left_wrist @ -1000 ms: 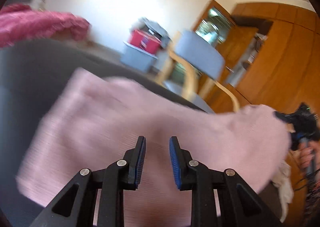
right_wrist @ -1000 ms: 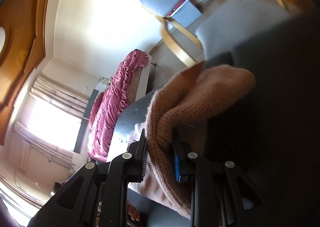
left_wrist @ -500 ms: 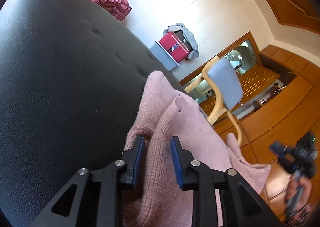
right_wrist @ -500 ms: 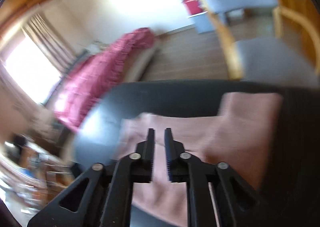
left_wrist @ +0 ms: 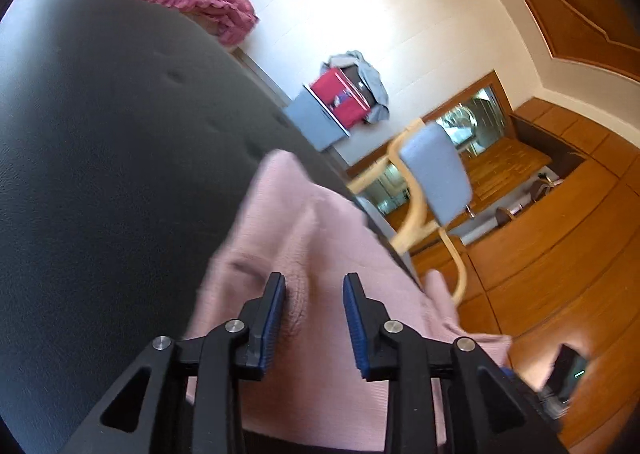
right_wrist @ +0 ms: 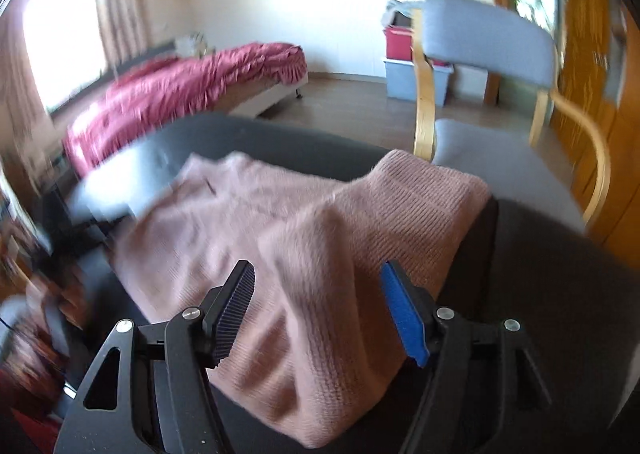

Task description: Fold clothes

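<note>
We find the pink sweater [right_wrist: 304,238] lying on the dark padded tabletop [left_wrist: 100,174], partly folded, with a doubled-over layer raised as a hump at its near right end. Its long axis runs from that near right end toward the far left, where a flatter single layer trails off toward the tabletop's far edge.

The right gripper [right_wrist: 320,314] stands directly over the hump. Its jaws are opening and already wide; the fabric fold rises between them, but neither pad presses on it, so we judge the sweater released on this side. The left gripper [left_wrist: 314,318] sits at the other end of the garment. Its jaws are also opening, only partly apart; a ridge of knit lies between them and rests against the left pad, while the right pad stands clear. We read this as a grip being let go, not held.

The relation that governs the coming move: the sweater lies ahead of and beneath both sets of jaws, and the raised hump is nearest the right hand. In our judgement the fold is laid but untidy, and the right hand is better placed to flatten or regrasp it along the long axis.

Beyond the tabletop stand a grey chair [right_wrist: 488,38] with wooden arms on the right, a red box [left_wrist: 340,98] by the far wall, and a bed with a red cover [right_wrist: 180,90] at the far left.
</note>
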A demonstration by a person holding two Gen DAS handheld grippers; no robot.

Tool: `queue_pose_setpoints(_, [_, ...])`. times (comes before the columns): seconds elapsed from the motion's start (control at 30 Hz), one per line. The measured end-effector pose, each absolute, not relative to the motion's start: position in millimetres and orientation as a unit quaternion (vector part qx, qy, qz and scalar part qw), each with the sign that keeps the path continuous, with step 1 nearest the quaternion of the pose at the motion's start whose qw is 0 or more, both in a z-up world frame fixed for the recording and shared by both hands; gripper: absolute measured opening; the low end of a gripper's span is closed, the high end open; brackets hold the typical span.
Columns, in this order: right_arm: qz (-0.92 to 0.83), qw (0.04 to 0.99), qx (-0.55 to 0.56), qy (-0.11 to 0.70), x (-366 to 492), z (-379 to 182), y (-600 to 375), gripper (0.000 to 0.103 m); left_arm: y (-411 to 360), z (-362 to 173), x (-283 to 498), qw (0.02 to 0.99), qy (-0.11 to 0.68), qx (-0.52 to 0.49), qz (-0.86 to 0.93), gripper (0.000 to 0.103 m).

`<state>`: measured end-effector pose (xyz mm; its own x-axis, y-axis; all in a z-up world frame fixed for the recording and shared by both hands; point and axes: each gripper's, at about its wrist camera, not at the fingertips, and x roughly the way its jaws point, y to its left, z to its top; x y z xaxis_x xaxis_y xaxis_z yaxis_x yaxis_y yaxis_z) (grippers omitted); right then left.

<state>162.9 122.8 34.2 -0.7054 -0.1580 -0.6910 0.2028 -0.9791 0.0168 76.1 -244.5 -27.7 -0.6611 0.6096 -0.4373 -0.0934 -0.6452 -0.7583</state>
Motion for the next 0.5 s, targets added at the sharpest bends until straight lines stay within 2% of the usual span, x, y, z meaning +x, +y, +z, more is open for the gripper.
queue_pose_setpoints(0.03, [-0.923, 0.098, 0.369, 0.041, 160.5, 24.1, 121.9, 0.065, -231.4, -21.8, 72.9, 0.225, -0.36, -0.367, 0.828, 0.033])
queue_pose_setpoints(0.07, [-0.923, 0.097, 0.368, 0.052, 158.6, 14.8, 119.5, 0.055, -216.5, -17.6, 68.5, 0.242, -0.353, -0.381, 0.819, 0.033])
queue_pose_setpoints(0.1, [-0.922, 0.096, 0.371, 0.06, 157.9, 7.3, 117.8, 0.025, -201.6, -13.4, 64.1, 0.259, -0.346, -0.395, 0.811, 0.033])
queue_pose_setpoints(0.13, [-0.92, 0.096, 0.374, 0.062, 157.6, 1.1, 117.3, 0.018, -186.3, -9.7, 59.7, 0.275, -0.339, -0.409, 0.801, 0.033])
queue_pose_setpoints(0.33, [-0.933, 0.145, 0.322, 0.072, 181.0, -9.9, 120.1, 0.018, -81.4, -11.3, 33.5, 0.34, -0.294, -0.515, 0.73, 0.035])
queue_pose_setpoints(0.43, [-0.936, 0.167, 0.304, 0.065, 187.8, -13.4, 125.0, 0.018, -39.3, -22.9, 23.2, 0.342, -0.268, -0.57, 0.697, 0.036])
queue_pose_setpoints(0.5, [-0.935, 0.183, 0.295, 0.067, 189.8, -16.5, 126.5, 0.018, -25.5, -31.5, 14.0, 0.34, -0.286, -0.596, 0.668, 0.037])
